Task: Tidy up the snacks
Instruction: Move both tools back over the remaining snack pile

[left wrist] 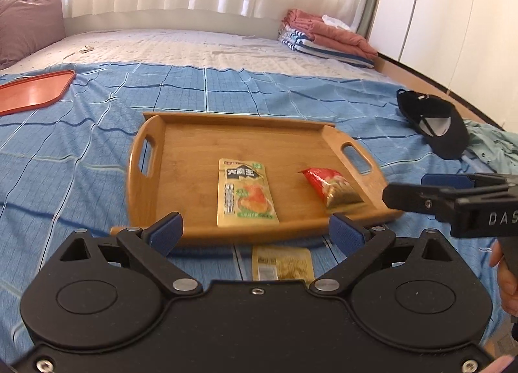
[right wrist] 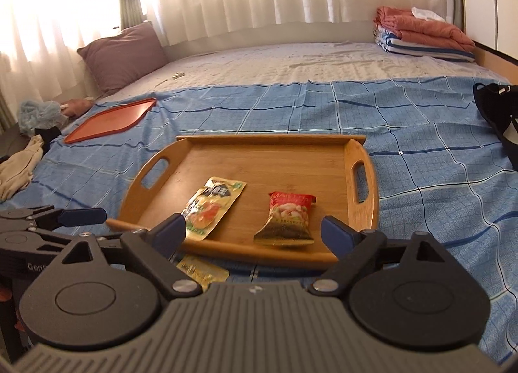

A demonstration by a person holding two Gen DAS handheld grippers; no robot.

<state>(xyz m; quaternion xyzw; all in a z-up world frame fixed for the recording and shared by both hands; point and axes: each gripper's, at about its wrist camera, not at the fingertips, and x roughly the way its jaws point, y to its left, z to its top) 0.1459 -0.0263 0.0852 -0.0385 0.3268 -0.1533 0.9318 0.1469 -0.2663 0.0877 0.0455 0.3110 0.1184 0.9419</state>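
Observation:
A wooden tray [left wrist: 194, 133] [right wrist: 291, 159] with two handles lies on the blue checked sheet. In it lie a yellow snack packet [left wrist: 246, 193] [right wrist: 212, 208] and a red-and-gold snack packet [left wrist: 333, 188] [right wrist: 288, 219]. A second yellow packet [left wrist: 281, 263] [right wrist: 202, 271] lies on the sheet just in front of the tray's near edge. My left gripper [left wrist: 255, 230] is open and empty, above that packet. My right gripper [right wrist: 254, 230] is open and empty, over the tray's near edge; it also shows from the side in the left wrist view [left wrist: 430, 191].
An orange plastic tray [left wrist: 32, 91] [right wrist: 110, 120] lies at the far left of the sheet. A black cap [left wrist: 433, 127] [right wrist: 498, 110] lies at the right. Folded blankets [left wrist: 327, 36] [right wrist: 421, 34] and a purple pillow [left wrist: 29, 23] [right wrist: 123, 55] are at the far side.

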